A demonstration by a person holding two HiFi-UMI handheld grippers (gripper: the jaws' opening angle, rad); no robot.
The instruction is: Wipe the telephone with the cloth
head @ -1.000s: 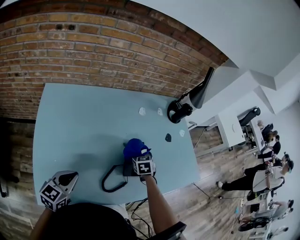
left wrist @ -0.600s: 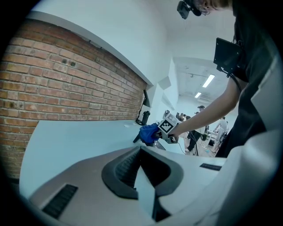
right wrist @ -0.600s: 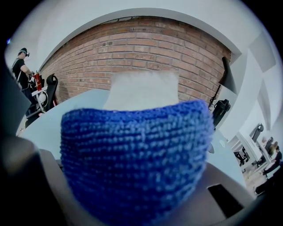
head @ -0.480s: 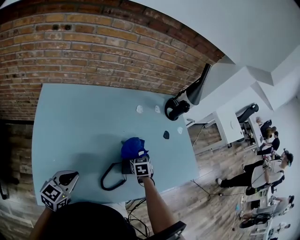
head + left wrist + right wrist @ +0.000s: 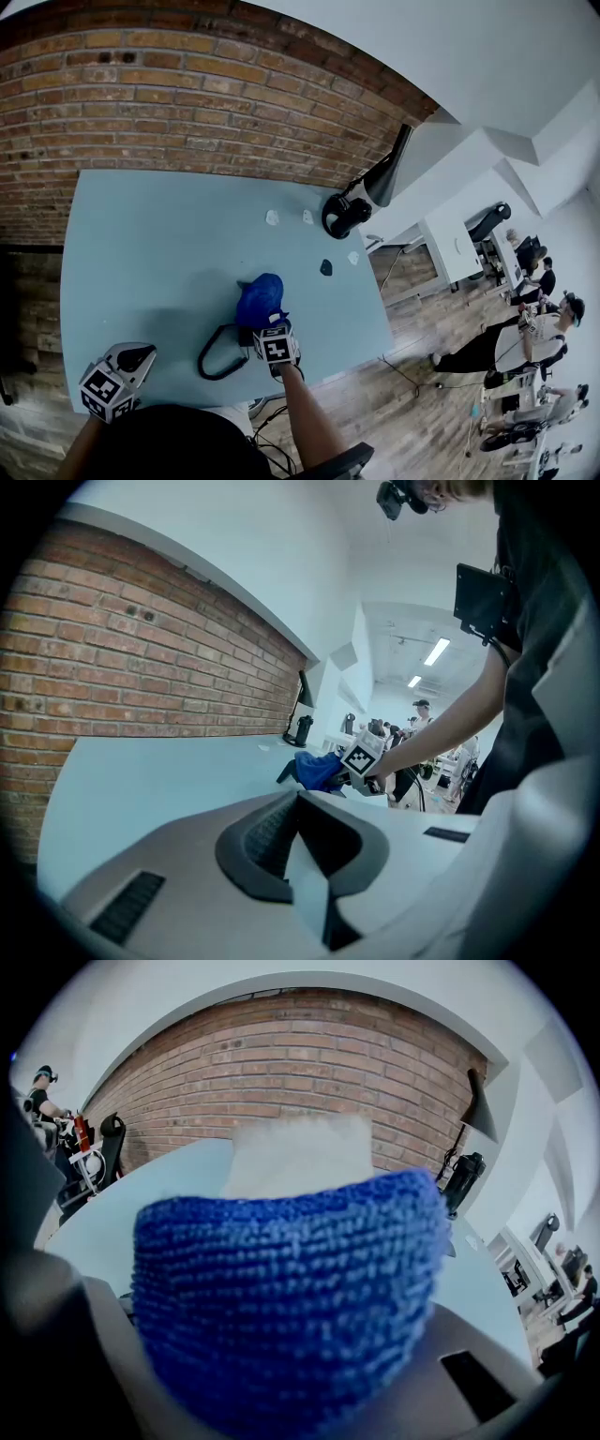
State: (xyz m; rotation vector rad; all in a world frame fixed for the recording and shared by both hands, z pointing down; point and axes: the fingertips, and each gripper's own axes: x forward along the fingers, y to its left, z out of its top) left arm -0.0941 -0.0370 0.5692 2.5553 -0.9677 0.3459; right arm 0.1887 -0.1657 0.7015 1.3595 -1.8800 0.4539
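Compared with a second ago, the right gripper point(image 5: 270, 328) has drawn the blue cloth point(image 5: 260, 300) slightly nearer the table's point(image 5: 159, 244) front edge, clamped on it over the black telephone point(image 5: 246, 341). At the near left corner, the left gripper point(image 5: 141, 354) is closed and empty.

Head view steeply above table point(image 5: 141, 234), left gripper view low across it, right gripper view close against cloth point(image 5: 281, 1307), brick wall point(image 5: 141, 649) shared.
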